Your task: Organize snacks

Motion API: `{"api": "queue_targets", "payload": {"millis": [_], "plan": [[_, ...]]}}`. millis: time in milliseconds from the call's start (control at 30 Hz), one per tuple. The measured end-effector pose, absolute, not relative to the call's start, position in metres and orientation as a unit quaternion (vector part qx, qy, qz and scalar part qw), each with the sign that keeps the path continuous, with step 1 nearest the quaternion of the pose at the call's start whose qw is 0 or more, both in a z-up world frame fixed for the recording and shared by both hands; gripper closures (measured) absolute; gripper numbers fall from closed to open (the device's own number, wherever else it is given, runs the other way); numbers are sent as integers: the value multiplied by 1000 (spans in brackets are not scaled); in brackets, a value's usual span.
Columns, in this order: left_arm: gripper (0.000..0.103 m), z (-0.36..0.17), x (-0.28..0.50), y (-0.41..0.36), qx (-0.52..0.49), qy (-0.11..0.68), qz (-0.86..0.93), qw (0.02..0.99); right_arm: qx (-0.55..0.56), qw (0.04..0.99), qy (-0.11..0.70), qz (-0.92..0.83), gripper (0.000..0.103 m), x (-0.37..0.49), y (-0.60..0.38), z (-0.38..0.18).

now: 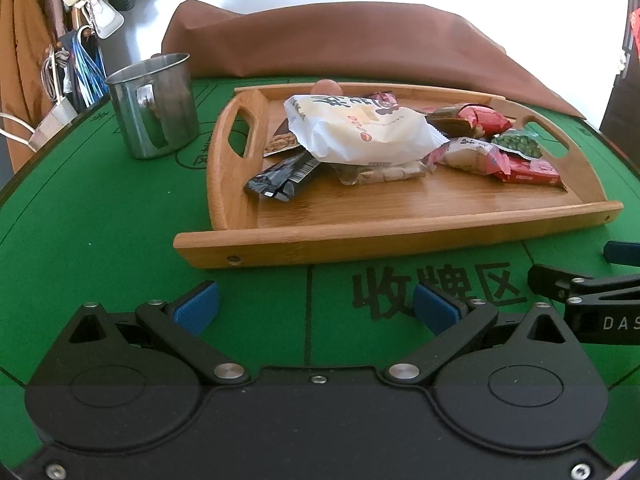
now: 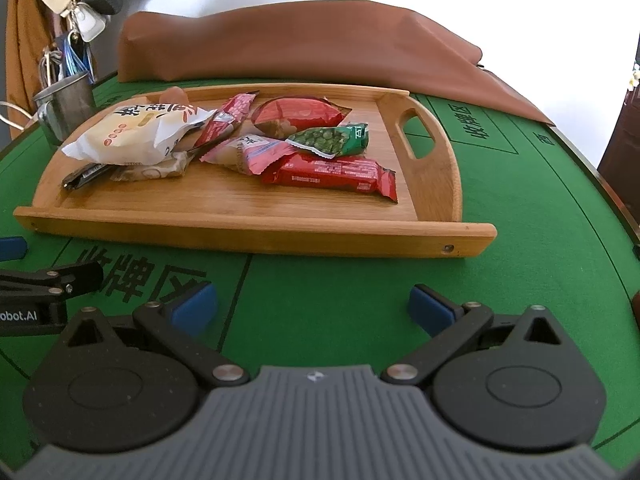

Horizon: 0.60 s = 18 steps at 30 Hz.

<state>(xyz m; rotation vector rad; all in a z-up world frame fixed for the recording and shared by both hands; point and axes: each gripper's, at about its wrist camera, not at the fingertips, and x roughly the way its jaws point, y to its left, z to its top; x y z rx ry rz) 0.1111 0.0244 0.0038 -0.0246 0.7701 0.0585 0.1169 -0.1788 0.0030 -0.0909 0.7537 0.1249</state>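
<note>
1. One green table (image 2: pixel 520 240) fills both views.
2. One wooden tray (image 2: pixel 240 236), mid-frame, holds roughly nine snack packets (image 2: pixel 332 170).
3. One steel mug (image 1: pixel 154 108), upper left.
4. Two grippers, left gripper (image 1: pixel 316 306) and right gripper (image 2: pixel 312 306), bottom of frame, fingers apart, empty.

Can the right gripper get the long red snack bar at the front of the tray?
Probably yes. The right gripper is open and empty, the red snack bar lies on top near the tray's low front rim, and only bare green felt lies between.
</note>
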Motion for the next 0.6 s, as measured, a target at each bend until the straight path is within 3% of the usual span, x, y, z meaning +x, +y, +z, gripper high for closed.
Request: {"api": "queue_targets", "payload": {"millis": [600], "plan": [[0,4,112,22,-13,377,28,926,-46,926,368,67,0,113,-170,3]]}}
